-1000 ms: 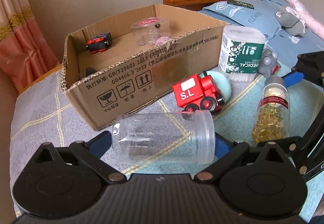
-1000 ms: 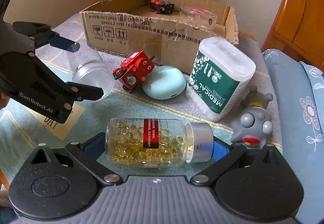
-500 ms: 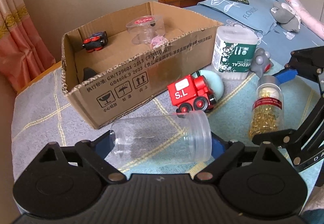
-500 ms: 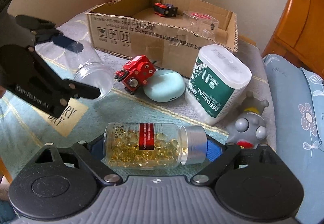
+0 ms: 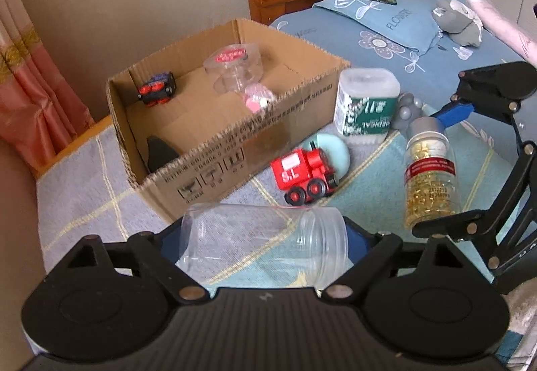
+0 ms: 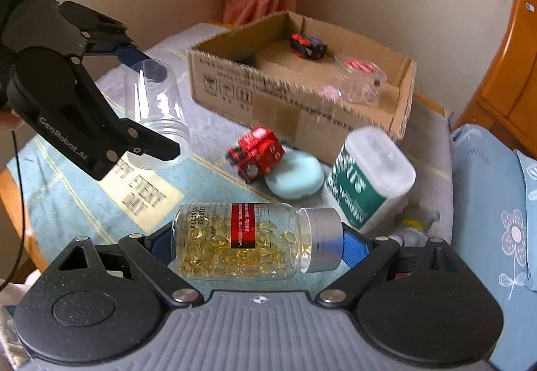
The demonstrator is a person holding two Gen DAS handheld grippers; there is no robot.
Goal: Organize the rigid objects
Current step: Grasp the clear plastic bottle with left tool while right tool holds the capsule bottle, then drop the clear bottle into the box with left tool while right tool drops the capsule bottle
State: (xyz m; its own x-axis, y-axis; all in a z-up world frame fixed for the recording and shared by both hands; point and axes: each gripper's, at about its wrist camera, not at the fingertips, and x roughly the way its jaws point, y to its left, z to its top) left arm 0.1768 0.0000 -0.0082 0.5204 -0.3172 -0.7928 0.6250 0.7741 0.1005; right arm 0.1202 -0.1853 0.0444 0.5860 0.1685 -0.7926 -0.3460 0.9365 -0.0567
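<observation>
The empty clear plastic jar (image 5: 265, 243) lies crosswise between the fingers of the left gripper (image 5: 265, 245), held by its two ends and lifted clear of the tablecloth (image 5: 84, 196). The jaws are closing on it, and the blue pads bear on its base and its open mouth. From the right wrist view the same jar (image 6: 157, 116) hangs in that gripper (image 6: 147, 105) out to the left, mouth toward the viewer.

The capsule bottle (image 6: 245, 240) — clear, silver-capped, red-labelled, part full of yellow softgels — lies sideways in the right gripper (image 6: 255, 243), clamped end to end, base on one pad and cap on the other. In the left wrist view it (image 5: 429, 176) appears raised above the cloth, cap pointing away.

On the cloth below sit a red toy train (image 5: 303, 176) marked "S.L", touching a pale teal round case (image 5: 335, 149) behind it. Just beside these stands a white and green container (image 5: 367, 102) marked "MEDICAL", with a small grey figure (image 5: 407, 110) next to it.

The open cardboard box (image 5: 235, 149) stands at the far side of the table. Inside it: a small black and red toy vehicle (image 5: 157, 89) in a far corner, a clear round tub with a red label (image 5: 233, 67), a pink item (image 5: 255, 100) near it, and a dark object (image 5: 160, 152) against the near wall — too shadowed to identify.

Beyond lies a bed with a blue floral pillow (image 5: 379, 18).
</observation>
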